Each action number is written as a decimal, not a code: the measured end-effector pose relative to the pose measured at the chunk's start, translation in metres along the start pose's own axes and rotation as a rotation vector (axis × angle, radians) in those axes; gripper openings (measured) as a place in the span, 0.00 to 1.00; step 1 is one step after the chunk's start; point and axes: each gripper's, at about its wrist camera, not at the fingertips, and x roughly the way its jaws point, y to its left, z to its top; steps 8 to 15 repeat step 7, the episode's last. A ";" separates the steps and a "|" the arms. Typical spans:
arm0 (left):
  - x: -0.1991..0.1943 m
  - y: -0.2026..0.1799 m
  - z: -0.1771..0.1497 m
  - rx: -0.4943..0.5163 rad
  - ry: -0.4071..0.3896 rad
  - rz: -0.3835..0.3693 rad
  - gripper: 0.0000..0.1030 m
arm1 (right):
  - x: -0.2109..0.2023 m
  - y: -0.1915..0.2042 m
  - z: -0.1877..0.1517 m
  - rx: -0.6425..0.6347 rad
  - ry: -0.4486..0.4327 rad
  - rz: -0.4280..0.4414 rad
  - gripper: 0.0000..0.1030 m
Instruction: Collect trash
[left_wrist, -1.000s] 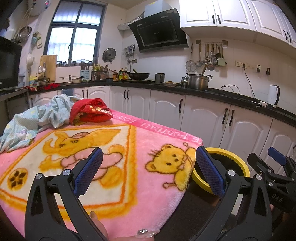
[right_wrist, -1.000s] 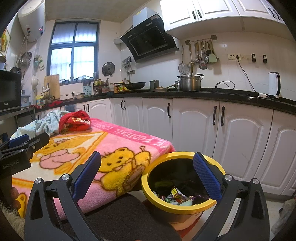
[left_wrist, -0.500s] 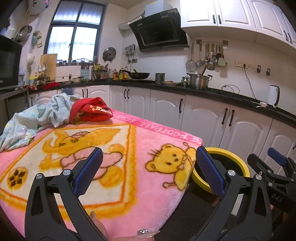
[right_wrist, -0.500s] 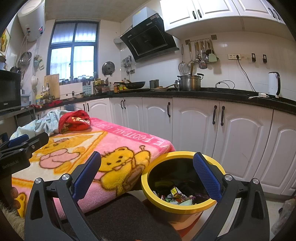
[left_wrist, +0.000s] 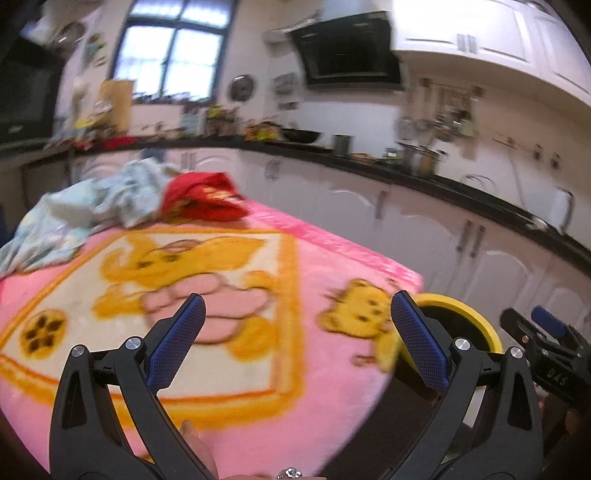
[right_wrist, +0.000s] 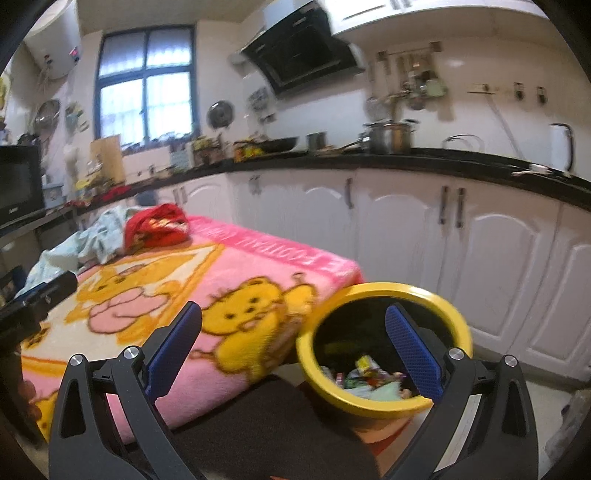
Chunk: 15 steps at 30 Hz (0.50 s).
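Note:
A yellow-rimmed trash bin (right_wrist: 373, 400) stands at the right end of the pink blanket-covered table (right_wrist: 258, 258); colourful wrappers (right_wrist: 365, 376) lie in its bottom. My right gripper (right_wrist: 293, 343) hovers open above the bin's near side, empty. In the left wrist view the bin's rim (left_wrist: 480, 325) shows at the right, past the table corner. My left gripper (left_wrist: 295, 338) hangs open over the pink blanket (left_wrist: 258, 387), holding nothing. The right gripper's tip (left_wrist: 546, 332) shows beside the bin there. No loose trash is visible on the blanket.
A red cloth (left_wrist: 203, 199) and a pale blue patterned cloth (left_wrist: 74, 218) lie bunched at the table's far left end. White cabinets (right_wrist: 461, 251) under a black counter run close behind the table and bin. A dark mat (right_wrist: 266, 424) lies beneath the bin.
Both views have tilted and blurred: both grippers are shifting. The bin sits further right and lower in the right wrist view. Both grippers stay open and empty.

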 end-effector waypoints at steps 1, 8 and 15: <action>-0.002 0.021 0.005 -0.032 0.008 0.044 0.90 | 0.006 0.013 0.007 -0.023 0.010 0.030 0.94; 0.000 0.178 0.037 -0.155 0.111 0.413 0.90 | 0.067 0.134 0.029 -0.130 0.168 0.326 0.94; 0.000 0.178 0.037 -0.155 0.111 0.413 0.90 | 0.067 0.134 0.029 -0.130 0.168 0.326 0.94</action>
